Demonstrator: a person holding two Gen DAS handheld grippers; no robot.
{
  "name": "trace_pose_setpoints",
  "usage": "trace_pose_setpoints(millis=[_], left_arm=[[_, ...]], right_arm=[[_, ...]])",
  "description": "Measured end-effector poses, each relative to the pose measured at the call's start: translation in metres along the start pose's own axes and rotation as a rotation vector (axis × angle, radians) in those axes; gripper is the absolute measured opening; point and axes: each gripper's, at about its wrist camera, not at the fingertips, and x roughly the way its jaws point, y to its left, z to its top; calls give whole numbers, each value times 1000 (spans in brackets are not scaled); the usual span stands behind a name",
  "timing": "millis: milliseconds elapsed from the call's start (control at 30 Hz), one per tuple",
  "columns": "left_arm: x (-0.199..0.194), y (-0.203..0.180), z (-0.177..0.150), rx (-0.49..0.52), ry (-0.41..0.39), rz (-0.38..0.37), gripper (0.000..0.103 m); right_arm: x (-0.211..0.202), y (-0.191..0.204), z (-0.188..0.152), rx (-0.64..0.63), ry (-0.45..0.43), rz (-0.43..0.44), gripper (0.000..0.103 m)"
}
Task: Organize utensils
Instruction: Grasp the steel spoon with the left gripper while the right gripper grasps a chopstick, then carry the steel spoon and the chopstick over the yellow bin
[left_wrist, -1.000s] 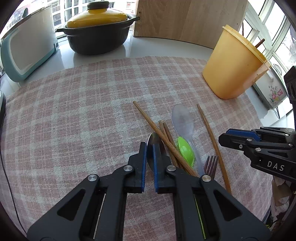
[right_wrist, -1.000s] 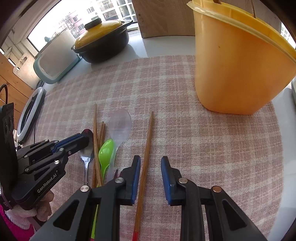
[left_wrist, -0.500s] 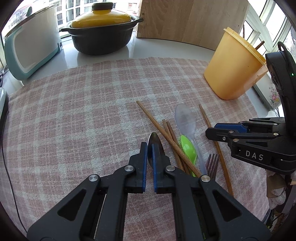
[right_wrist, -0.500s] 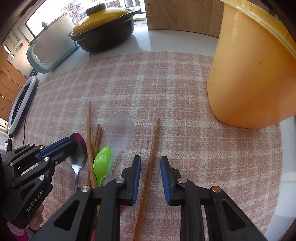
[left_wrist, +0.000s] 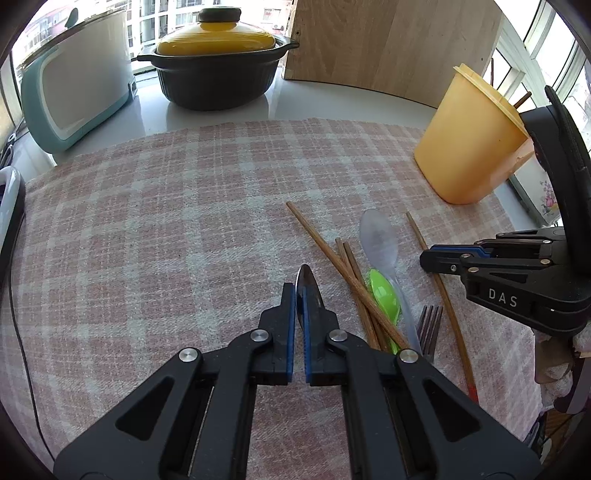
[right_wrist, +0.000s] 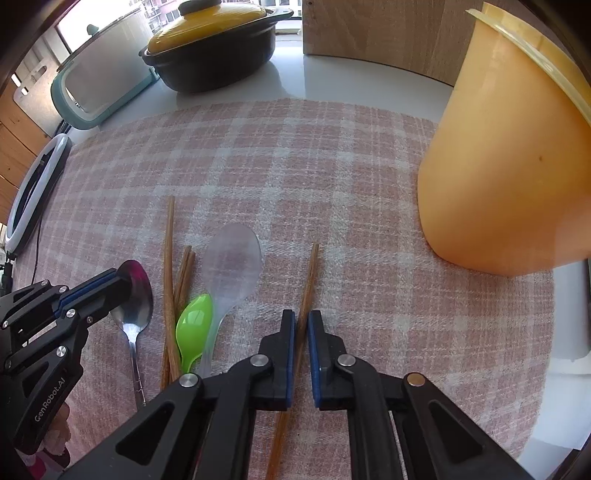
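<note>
The shiny metal spoon (left_wrist: 309, 291) is being gripped at its bowl by the left gripper (left_wrist: 300, 295), low centre of the left wrist view, jaws clenched on it. A single brown wooden chopstick (right_wrist: 307, 280) is being clamped by the right gripper (right_wrist: 301, 325), bottom centre of the right wrist view, its tip lying on the pink checked cloth (right_wrist: 295, 166). Between the two, a clear plastic spoon (right_wrist: 232, 266), a small green plastic spoon (right_wrist: 194, 325) and three more wooden chopsticks (right_wrist: 173, 280) are lying bunched on the cloth. A tall orange plastic container (right_wrist: 509, 166) is standing at the right edge. A fork's tines (left_wrist: 429, 325) are showing lower right in the left view.
</note>
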Motion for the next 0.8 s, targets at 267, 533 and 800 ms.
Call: trace_pose_setpoints(millis=[267, 533, 800], left_arm=[[-15, 13, -1, -30, -31, 1, 0], [-45, 26, -8, -57, -86, 17, 0], [-80, 16, -11, -43, -160, 37, 0]], right_arm=[[-26, -15, -19, 4, -66, 39, 3], [-57, -30, -36, 19, -140, 99, 3], [-91, -36, -52, 11, -217, 120, 3]])
